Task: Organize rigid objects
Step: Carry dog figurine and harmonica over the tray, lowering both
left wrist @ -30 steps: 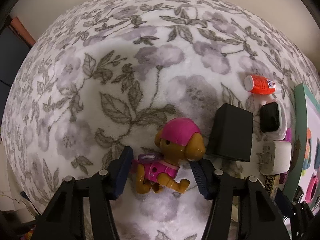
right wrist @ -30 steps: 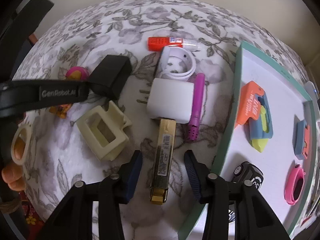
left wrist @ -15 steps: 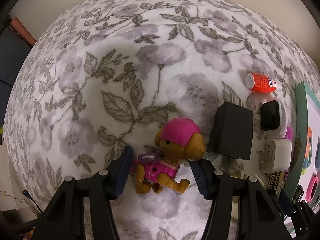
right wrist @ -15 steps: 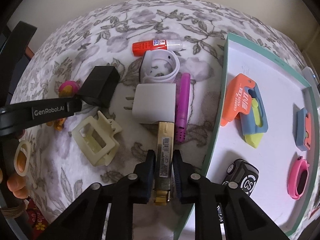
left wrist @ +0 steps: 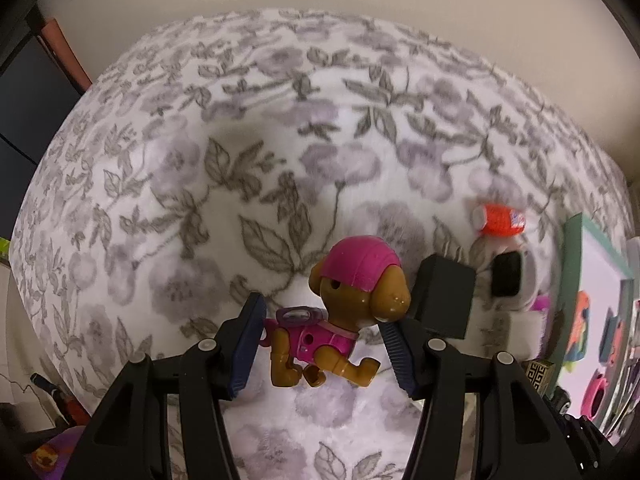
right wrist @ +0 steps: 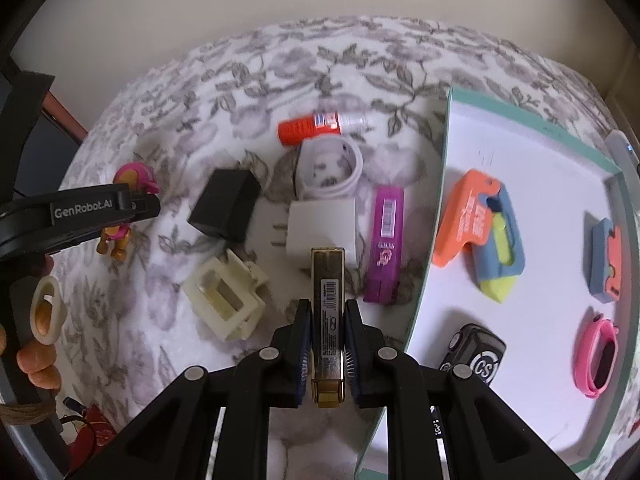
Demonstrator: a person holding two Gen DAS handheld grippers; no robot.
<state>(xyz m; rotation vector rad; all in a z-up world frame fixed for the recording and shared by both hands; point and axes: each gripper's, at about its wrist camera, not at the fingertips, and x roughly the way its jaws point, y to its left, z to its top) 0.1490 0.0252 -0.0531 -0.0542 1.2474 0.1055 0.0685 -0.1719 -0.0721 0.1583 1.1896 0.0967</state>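
The orange tube and watch are smeared by blur in the left view. The tray is cut off by the right edge there. In the right view, the toy dog is partly hidden behind the left gripper.

A toy dog in a pink cap and pink vest sits between the left tongs' blue pads, lifted off the floral cloth. A slim gold bar with a barcode label is pinched lengthwise in the right tongs. On the cloth lie a black block, a cream hair claw, a white charger, a purple tube and an orange bottle.
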